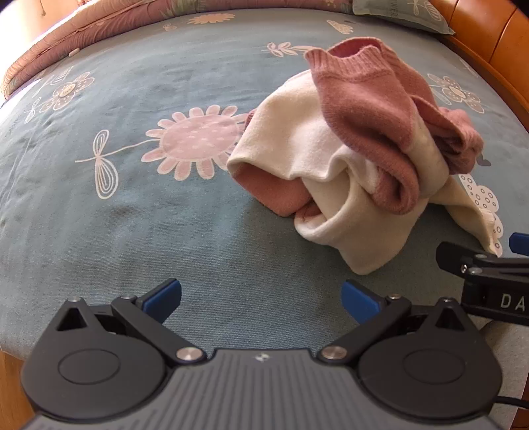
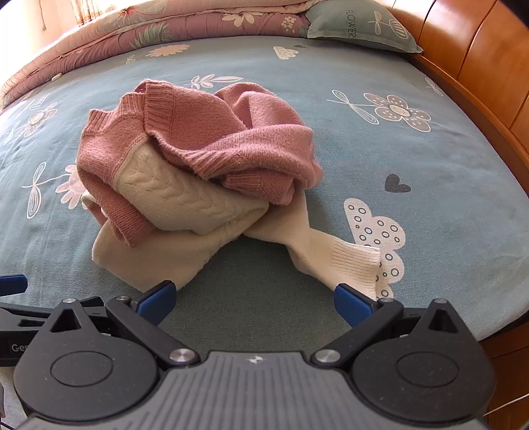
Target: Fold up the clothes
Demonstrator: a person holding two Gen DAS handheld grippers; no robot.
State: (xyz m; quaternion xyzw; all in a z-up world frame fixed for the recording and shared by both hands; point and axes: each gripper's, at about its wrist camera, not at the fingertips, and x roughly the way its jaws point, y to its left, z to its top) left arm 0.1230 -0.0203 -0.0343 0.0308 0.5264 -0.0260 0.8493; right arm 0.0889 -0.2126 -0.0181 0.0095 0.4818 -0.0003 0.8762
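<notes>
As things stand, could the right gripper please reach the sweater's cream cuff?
Probably yes: the right gripper is open, and the cream cuff lies on the bedspread just beyond its right fingertip, uncovered.

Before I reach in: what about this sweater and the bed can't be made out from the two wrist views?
- Sweater: crumpled in both views; its front, back, hem and second sleeve are buried in its own folds.
- Cream cuff: in the right wrist view its tip is hidden behind the right gripper.
- Pillow: cut off by the top edge.
- Right gripper in the left wrist view: cut off by the right edge.
</notes>
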